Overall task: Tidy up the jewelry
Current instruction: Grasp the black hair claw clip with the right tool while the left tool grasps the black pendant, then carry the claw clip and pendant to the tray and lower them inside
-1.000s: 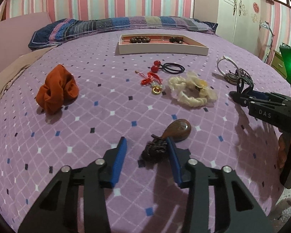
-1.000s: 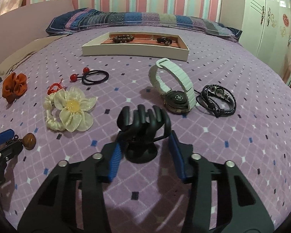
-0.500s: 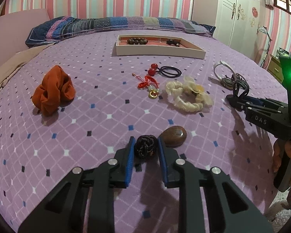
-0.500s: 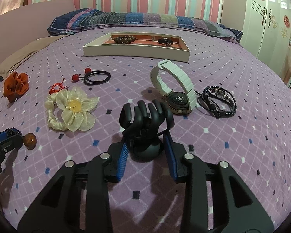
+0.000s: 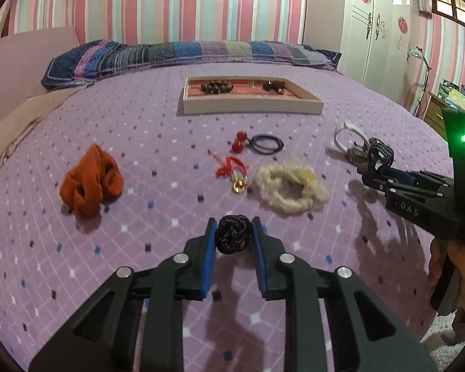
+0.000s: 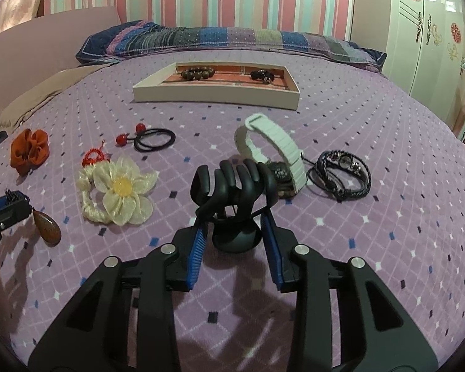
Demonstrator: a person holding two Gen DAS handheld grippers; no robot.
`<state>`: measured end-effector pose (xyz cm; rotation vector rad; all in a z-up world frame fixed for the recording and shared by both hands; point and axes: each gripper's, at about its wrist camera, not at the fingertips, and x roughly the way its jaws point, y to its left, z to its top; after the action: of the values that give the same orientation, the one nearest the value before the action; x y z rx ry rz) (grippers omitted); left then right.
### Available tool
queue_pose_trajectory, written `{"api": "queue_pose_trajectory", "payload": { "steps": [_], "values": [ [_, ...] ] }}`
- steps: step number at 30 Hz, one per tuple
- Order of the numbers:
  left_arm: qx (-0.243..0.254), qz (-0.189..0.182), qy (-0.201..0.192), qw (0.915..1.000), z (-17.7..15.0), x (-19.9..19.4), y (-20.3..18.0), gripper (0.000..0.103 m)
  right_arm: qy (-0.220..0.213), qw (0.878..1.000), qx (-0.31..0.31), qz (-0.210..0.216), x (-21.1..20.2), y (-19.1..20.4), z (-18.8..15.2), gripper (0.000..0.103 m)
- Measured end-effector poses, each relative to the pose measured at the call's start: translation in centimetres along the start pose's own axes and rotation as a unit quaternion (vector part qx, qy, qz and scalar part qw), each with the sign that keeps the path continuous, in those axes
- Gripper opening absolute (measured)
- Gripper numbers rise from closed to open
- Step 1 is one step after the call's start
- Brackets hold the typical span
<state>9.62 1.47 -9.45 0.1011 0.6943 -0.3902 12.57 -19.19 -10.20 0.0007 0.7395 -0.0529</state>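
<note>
Both hand-held grippers loaded, mid-bed.
Left hand-held gripper [image 5: 232, 232] pinches dark braided cord knot [image 5: 233, 238]; its brown teardrop pendant [image 6: 47, 228] dangles, may slip. Right hand-held gripper [image 6: 234, 232] clamps black hand-shaped stand [image 6: 234, 192].

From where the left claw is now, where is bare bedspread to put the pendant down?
Free: the stretch between the orange scrunchie and the red charm, and the strip before the tray. Crowded: the right side, where the cream flower band, white watch and dark bracelet lie close, near the right claw.
</note>
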Motion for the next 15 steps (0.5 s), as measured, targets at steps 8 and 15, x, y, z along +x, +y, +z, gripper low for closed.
{"api": "queue_pose_trajectory", "payload": {
  "steps": [8, 15],
  "values": [
    [-0.003, 0.011, -0.022, 0.9997, 3.6, -0.4, 0.1, 0.023, -0.022, 1.0, 0.007, 0.006, -1.2, -0.2, 2.9, 0.035],
    [0.002, 0.022, -0.044, 0.9988, 8.8, 0.3, 0.1, 0.023, -0.043, 0.999, 0.02, 0.022, -1.8, -1.2, 7.9, 0.035]
  ]
}}
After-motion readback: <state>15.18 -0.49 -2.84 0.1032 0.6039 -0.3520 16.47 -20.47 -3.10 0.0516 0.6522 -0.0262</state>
